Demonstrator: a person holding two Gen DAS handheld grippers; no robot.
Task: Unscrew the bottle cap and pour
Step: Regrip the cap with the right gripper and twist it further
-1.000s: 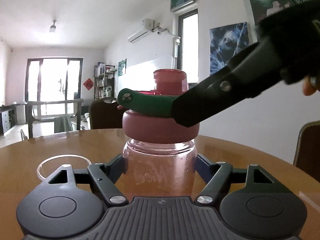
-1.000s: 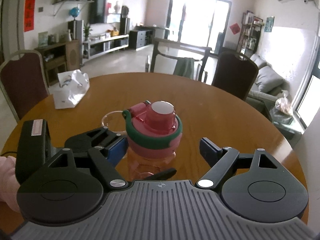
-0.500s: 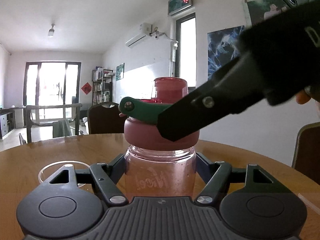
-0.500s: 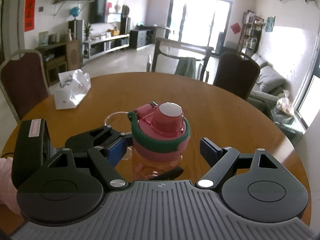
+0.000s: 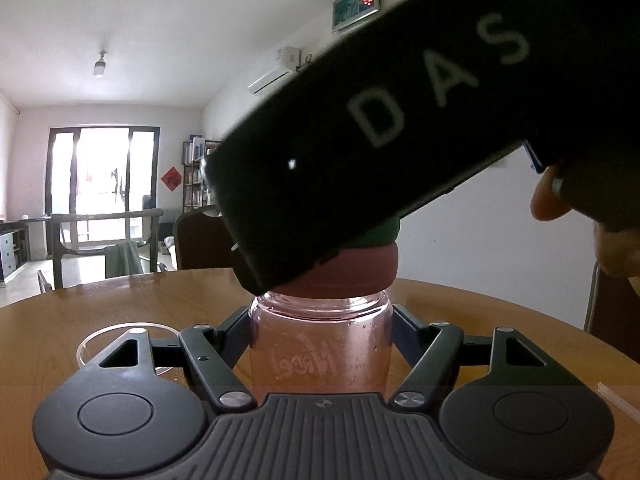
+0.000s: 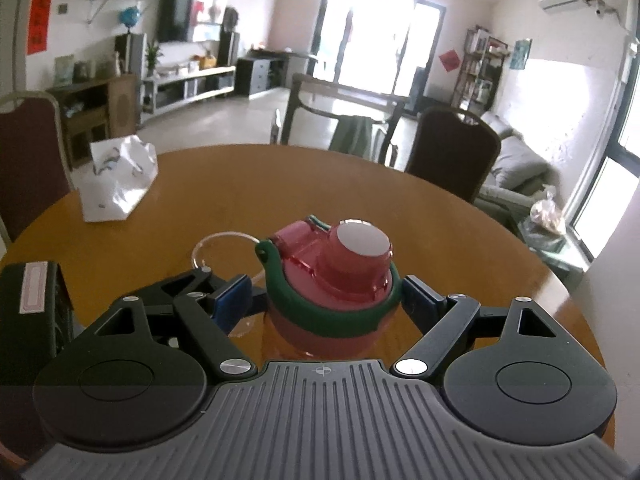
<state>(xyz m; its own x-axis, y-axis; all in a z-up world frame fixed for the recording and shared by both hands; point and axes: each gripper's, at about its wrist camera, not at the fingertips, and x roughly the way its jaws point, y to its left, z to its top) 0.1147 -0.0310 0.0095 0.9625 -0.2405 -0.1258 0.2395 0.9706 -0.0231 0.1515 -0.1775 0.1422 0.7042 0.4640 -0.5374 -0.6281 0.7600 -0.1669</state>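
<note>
Left wrist view.
- Bottle (image 5: 320,354): pink, see-through, upright on the wooden table (image 5: 48,340), long axis vertical, dead centre of the view.
- Left gripper (image 5: 320,336): jaws at 9 and 3 o'clock of the bottle body, pressed against its sides, pinching it low on the wall.
- Cap (image 5: 352,268): pink skirt with a green band above, seated on the bottle neck; most of it hidden behind the right gripper's black housing.
- Right gripper (image 5: 400,120): seen from outside only, filling 12 to 3 o'clock; jaw state cannot be told from here. White letters "DAS" readable on the housing.
- Writing on bottle: white script, seen reversed through the wall, not legible.
- Glass dish (image 5: 120,340): clear rim on the table at 9 o'clock of the bottle, near it.

Right wrist view.
- Cap (image 6: 336,276): seen from above, red dome lid, green carry loop around it, hinge at 10 o'clock.
- Right gripper (image 6: 326,300): blue-padded fingers at 9 and 3 o'clock of the cap, right against the green band; firm contact cannot be confirmed.
- Judgement: cap lies squarely between the right jaws, turning axis vertical; the right hand is placed for twisting while the left steadies. Whether the thread is tight or loosened cannot be told.
- White bag (image 6: 118,184): at 10 o'clock, well apart.
</note>
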